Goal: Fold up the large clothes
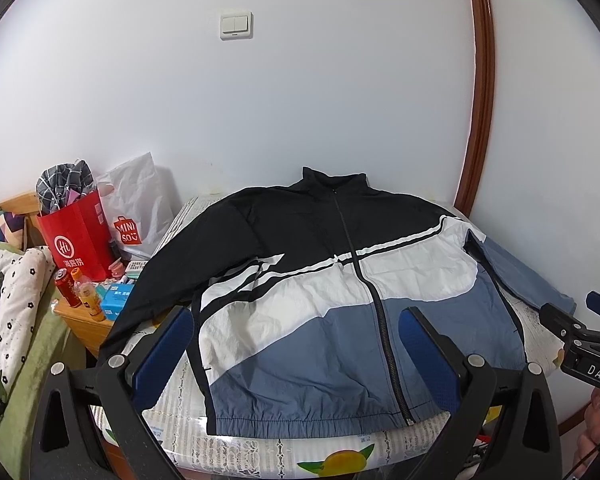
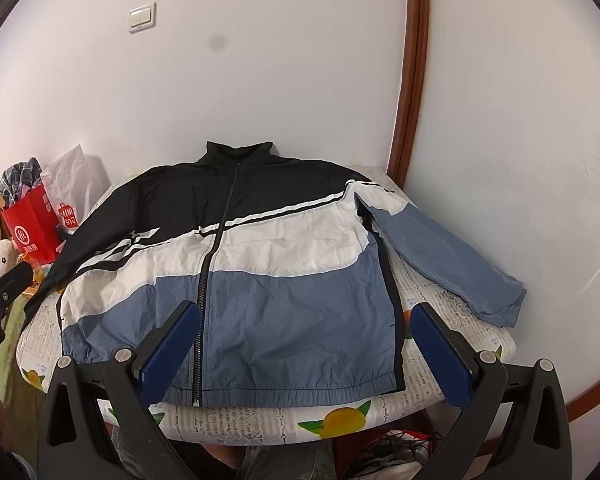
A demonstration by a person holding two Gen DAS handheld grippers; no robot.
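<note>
A zipped jacket point(image 1: 320, 292) in black, white and blue lies flat, front up, on a small table point(image 1: 260, 452) with a lemon-print cover; it also shows in the right wrist view point(image 2: 260, 272). Its black sleeve point(image 1: 148, 280) hangs off the left edge. Its blue sleeve point(image 2: 444, 256) lies spread out to the right. My left gripper point(image 1: 296, 320) is open and empty above the jacket's lower left part. My right gripper point(image 2: 306, 316) is open and empty above its lower right part. The right gripper also shows at the edge of the left wrist view point(image 1: 572, 320).
A white wall stands behind the table, with a brown door frame point(image 1: 480, 92) at the right. At the left, a nightstand point(image 1: 80, 320) holds a red bag point(image 1: 76, 240), a white Miniso bag point(image 1: 140, 208), a can and a bottle. A bed with floral bedding point(image 1: 8, 292) lies far left.
</note>
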